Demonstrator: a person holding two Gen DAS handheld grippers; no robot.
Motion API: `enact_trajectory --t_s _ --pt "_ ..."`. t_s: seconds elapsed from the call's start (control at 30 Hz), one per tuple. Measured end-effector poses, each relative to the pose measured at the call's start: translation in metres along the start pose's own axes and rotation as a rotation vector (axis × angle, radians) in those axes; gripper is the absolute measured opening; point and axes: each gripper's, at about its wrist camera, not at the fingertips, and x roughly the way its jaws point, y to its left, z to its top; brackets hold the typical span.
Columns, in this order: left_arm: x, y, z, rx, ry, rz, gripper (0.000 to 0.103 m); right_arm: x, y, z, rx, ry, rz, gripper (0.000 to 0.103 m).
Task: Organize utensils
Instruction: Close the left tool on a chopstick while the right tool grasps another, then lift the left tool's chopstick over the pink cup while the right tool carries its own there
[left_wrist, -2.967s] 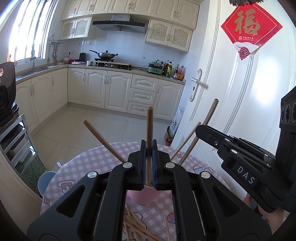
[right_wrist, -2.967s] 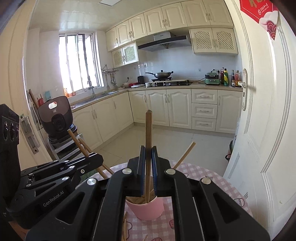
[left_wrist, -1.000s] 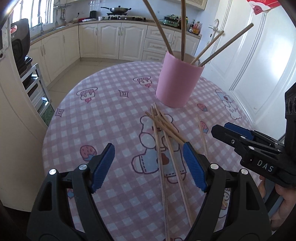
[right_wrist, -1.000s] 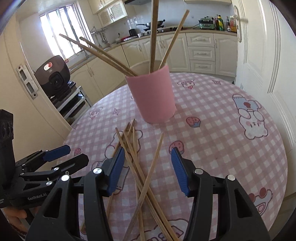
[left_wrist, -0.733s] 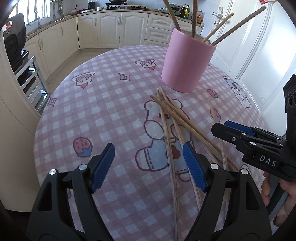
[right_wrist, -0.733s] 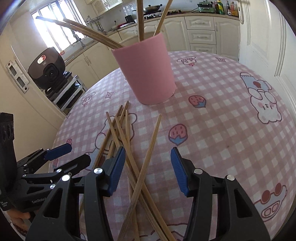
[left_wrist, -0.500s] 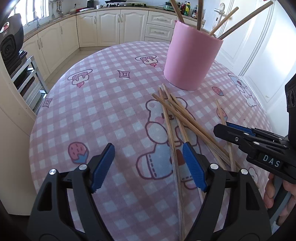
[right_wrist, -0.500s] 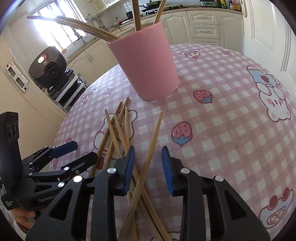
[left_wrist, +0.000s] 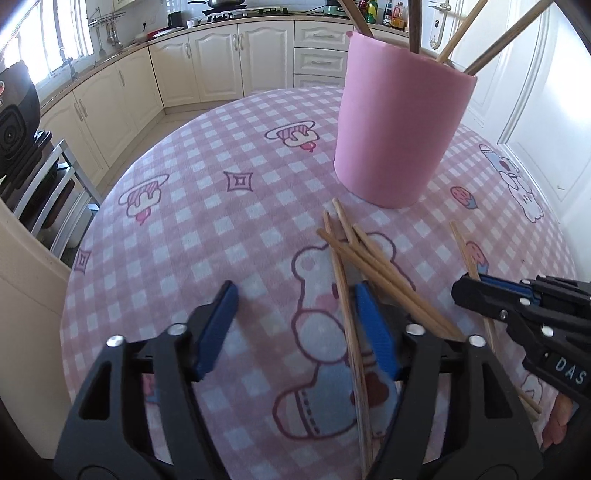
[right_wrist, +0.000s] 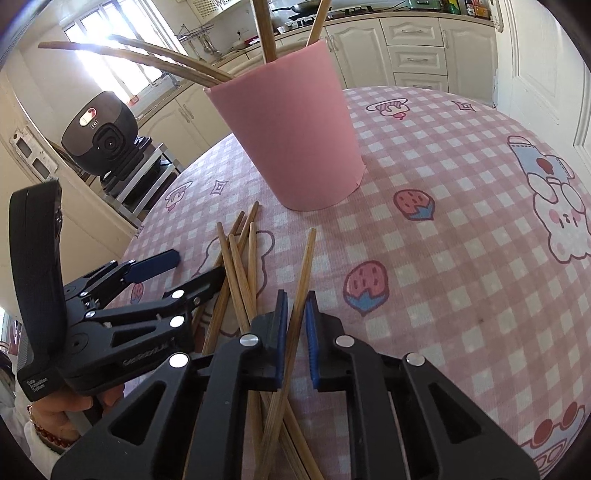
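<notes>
A lone chopstick (right_wrist: 301, 280) lies on the checked tablecloth (right_wrist: 461, 236) just in front of the pink cup (right_wrist: 291, 129), clamped between the right gripper (right_wrist: 294, 325) pads. Beside it, a crossed pile of loose chopsticks (left_wrist: 364, 258); the left gripper (left_wrist: 293, 314), jaws closing, straddles one without pressing. Four chopsticks stand in the cup.

black claws (right_wrist: 294, 325), blue pads, silver screws, red bead bracelet.

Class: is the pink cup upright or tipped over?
Upright: the pink cup stands on its base on the tablecloth, its mouth upward with chopsticks inside.
</notes>
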Motion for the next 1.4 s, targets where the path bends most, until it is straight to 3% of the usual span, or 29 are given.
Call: enact_trajectory --t_s 0.07,0.2,0.23,0.4,0.6,0.87,1.13,1.4 --pt "0.001 -0.001 0.005 0.003 0.008 -0.005 0.037 -0.001 0.001 0.002 0.002 -0.004 0.006 0.008" --pt "0.0 0.001 0.007 0.005 0.008 -0.016 0.019 -0.004 0.003 0.004 -0.002 -0.014 0.015 0.007" --pt "-0.001 0.002 0.005 -0.002 0.004 -0.024 0.01 -0.006 0.003 0.004 -0.004 -0.017 0.015 0.007" --pt "-0.011 0.012 -0.004 -0.064 -0.003 -0.071 0.006 -0.018 0.011 0.006 -0.018 -0.042 0.024 0.006" --pt "-0.05 0.022 -0.004 -0.1 -0.071 -0.121 0.006 -0.044 0.028 0.014 -0.056 -0.096 0.035 0.005" --pt "-0.13 0.024 0.006 -0.121 -0.231 -0.217 0.006 -0.093 0.052 0.025 -0.119 -0.193 0.05 0.005" --pt "-0.193 0.022 0.005 -0.113 -0.378 -0.265 0.006 -0.135 0.074 0.036 -0.196 -0.288 0.013 0.005" --pt "-0.239 0.009 0.02 -0.102 -0.543 -0.265 0.006 -0.173 0.087 0.061 -0.247 -0.421 -0.048 0.005"
